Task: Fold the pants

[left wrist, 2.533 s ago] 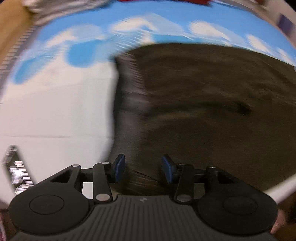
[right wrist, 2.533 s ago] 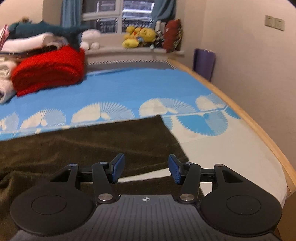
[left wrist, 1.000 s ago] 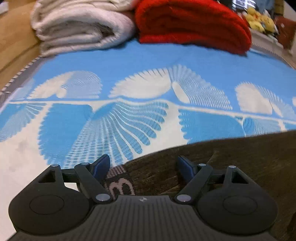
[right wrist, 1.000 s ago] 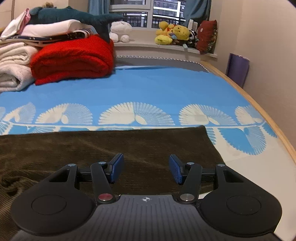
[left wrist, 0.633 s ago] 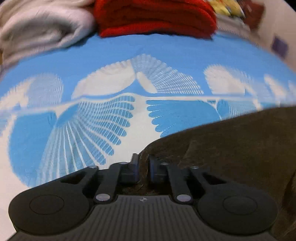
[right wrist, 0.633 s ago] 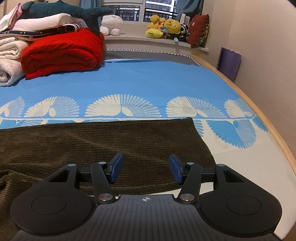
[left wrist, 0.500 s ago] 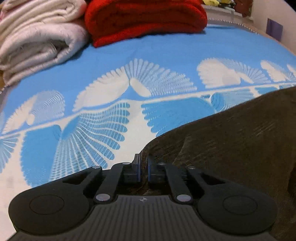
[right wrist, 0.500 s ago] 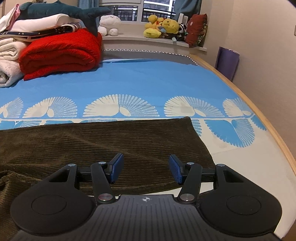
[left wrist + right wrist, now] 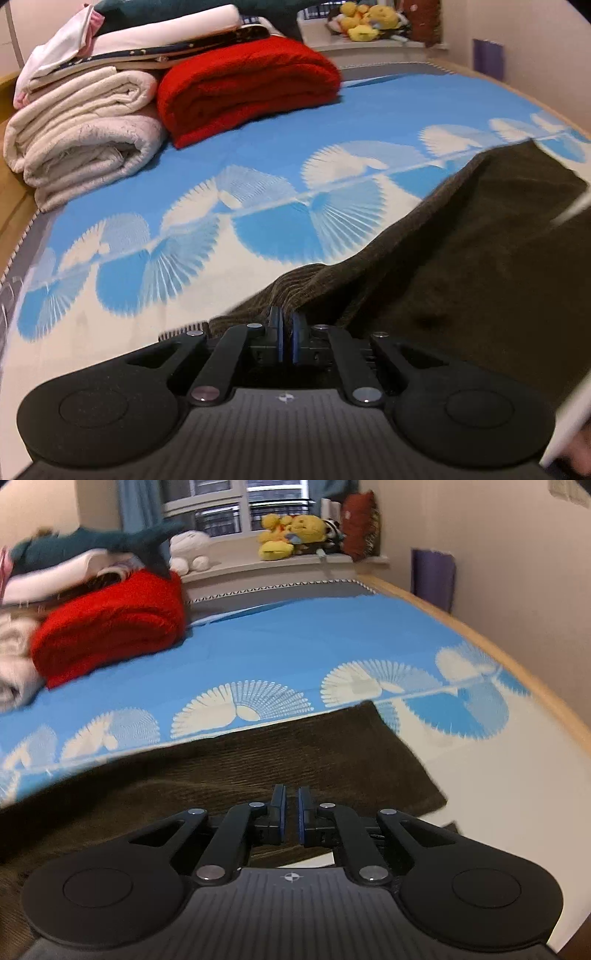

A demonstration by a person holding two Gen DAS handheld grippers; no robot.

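At the far left of the bed, a stack of folded cream blankets (image 9: pixel 85 136) is sitting beside a folded red fleece blanket (image 9: pixel 247 85), well apart from the work. The blue bedsheet with white fan patterns (image 9: pixel 258 162) is carrying the dark brown corduroy pants (image 9: pixel 461 266), which are lying across its near side. The left tool (image 9: pixel 285 334) is pinching the pants at their left end, its blue pads closed tight on a raised ridge of the ribbed cloth, and it is tilting downward with that end lifted off the sheet. The fabric looks soft and fairly thick, so it is probably draping heavily and sagging between the grips rather than holding any shape; edges and corners seem the best places to hold.

Further right, the right tool (image 9: pixel 291 818) is angling down over the pants (image 9: pixel 295 760) near their squared right end. Its jaws have just been closing to a narrow gap over the cloth edge; it appears to be nipping the corduroy there, though the contact itself is hard to make out.
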